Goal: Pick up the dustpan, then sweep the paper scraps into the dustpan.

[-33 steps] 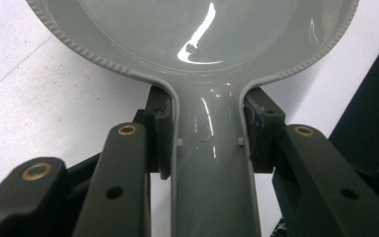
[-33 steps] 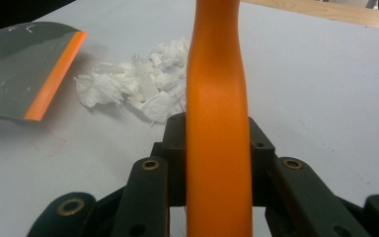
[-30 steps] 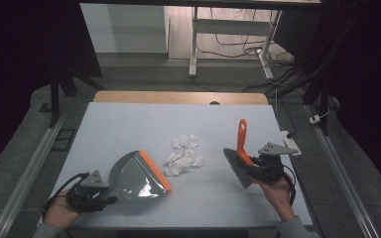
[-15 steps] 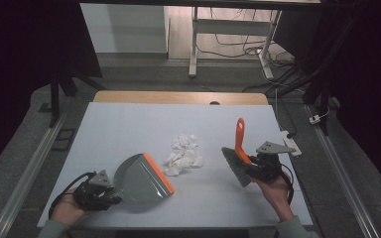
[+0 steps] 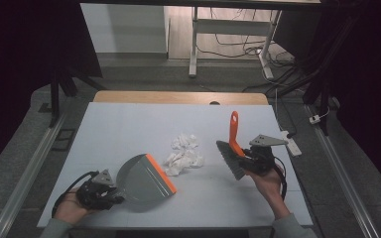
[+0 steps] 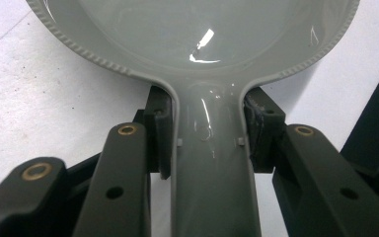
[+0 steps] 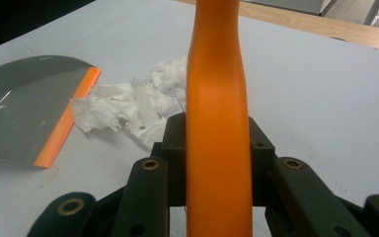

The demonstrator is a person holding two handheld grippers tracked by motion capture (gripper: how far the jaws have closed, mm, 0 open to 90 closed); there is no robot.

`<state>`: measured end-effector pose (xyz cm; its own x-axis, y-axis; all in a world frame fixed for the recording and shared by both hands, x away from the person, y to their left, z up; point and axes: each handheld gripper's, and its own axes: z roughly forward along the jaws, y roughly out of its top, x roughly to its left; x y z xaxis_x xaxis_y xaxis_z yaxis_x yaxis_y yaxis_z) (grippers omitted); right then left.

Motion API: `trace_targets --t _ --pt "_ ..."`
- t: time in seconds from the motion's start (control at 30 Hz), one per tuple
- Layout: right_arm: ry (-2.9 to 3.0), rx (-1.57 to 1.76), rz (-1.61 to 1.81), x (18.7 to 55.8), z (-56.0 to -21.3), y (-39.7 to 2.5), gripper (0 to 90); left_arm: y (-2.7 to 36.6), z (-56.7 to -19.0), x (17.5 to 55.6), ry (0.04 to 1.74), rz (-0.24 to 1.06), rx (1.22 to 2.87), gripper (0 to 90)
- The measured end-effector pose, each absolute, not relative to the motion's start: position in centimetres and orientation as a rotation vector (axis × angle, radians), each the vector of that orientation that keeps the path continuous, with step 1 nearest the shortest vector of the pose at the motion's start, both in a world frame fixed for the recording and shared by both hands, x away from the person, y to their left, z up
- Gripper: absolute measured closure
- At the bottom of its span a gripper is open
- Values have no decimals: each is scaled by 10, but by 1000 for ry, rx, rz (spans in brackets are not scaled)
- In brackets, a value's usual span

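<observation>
Clamping the grey handle of the dustpan (image 5: 143, 179), the left gripper (image 5: 110, 194) sits low at the near left of the surface (image 5: 129, 124), forearm entering from the bottom edge – the pan's orange lip faces the crumpled tissue (image 5: 183, 154) just beside it. Right gripper (image 5: 243, 157) squeezes the brush (image 5: 232, 144) by its orange handle, bristles down, beside the tissue. Beyond the pale surface: dark floor, cables, a white desk frame (image 5: 194, 39)

The high view is dim and soft, its corners falling to black, with the pale table (image 5: 129, 124) brightest. In the left gripper view, a sharp white glare sits on the glossy dustpan (image 6: 202, 39), whose near handle blurs. The brush handle (image 7: 217, 123) looms unfocused in the right gripper view.
</observation>
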<state>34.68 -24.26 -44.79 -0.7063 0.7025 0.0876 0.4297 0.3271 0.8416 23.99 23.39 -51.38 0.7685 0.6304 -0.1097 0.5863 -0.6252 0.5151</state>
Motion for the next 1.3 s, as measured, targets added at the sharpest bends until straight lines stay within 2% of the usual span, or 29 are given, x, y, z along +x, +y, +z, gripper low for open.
trace_targets --t 0.33,0.73,1.3 --pt "2313 1018 1317 364 -445 -229 703 235 -514 241 915 107 2420 619" --pt "2354 1021 1230 399 -443 -194 703 230 -515 247 895 103 2424 619" --pt "2412 1082 1131 451 -458 -150 703 230 -516 248 880 92 2423 619"
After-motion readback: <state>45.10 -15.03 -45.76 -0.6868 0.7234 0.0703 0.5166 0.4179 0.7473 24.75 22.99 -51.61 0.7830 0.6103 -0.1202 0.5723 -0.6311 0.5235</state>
